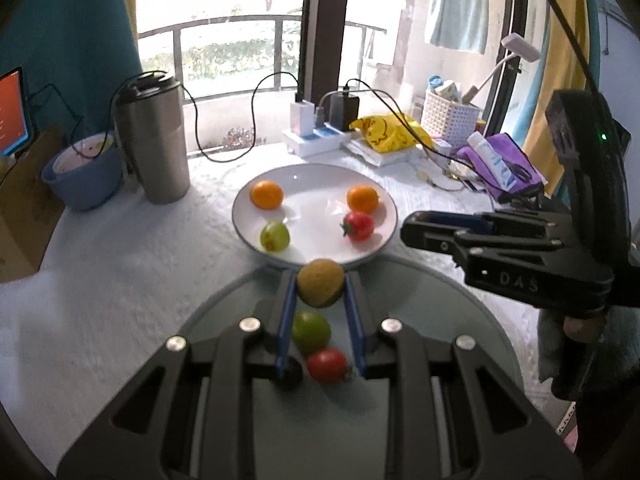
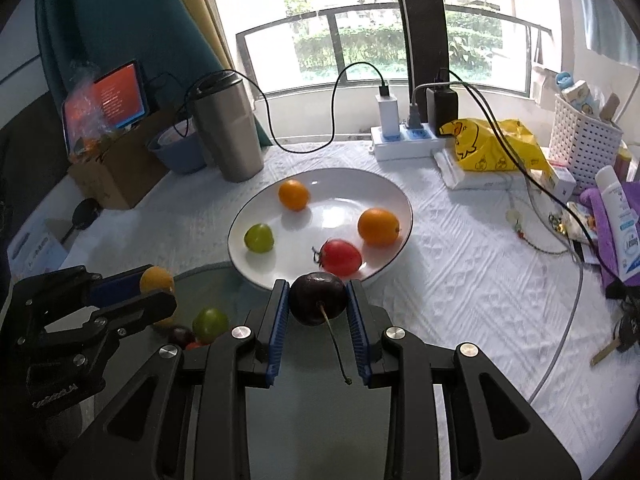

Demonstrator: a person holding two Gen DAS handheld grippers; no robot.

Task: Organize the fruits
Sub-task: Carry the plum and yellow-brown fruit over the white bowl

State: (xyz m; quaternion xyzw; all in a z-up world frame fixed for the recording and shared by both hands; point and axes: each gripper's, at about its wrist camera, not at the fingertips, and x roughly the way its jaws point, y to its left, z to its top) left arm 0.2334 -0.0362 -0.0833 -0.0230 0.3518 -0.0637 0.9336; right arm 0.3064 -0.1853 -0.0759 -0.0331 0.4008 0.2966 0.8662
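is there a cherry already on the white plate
No. The white plate holds two oranges, a green fruit and a red tomato; the dark cherry is between the right tongs.

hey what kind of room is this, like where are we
Probably someone's home, at a table by a balcony window. A towel hangs outside past the railing, and the table holds household clutter: a power strip with chargers, a steel tumbler and a plate of fruit.
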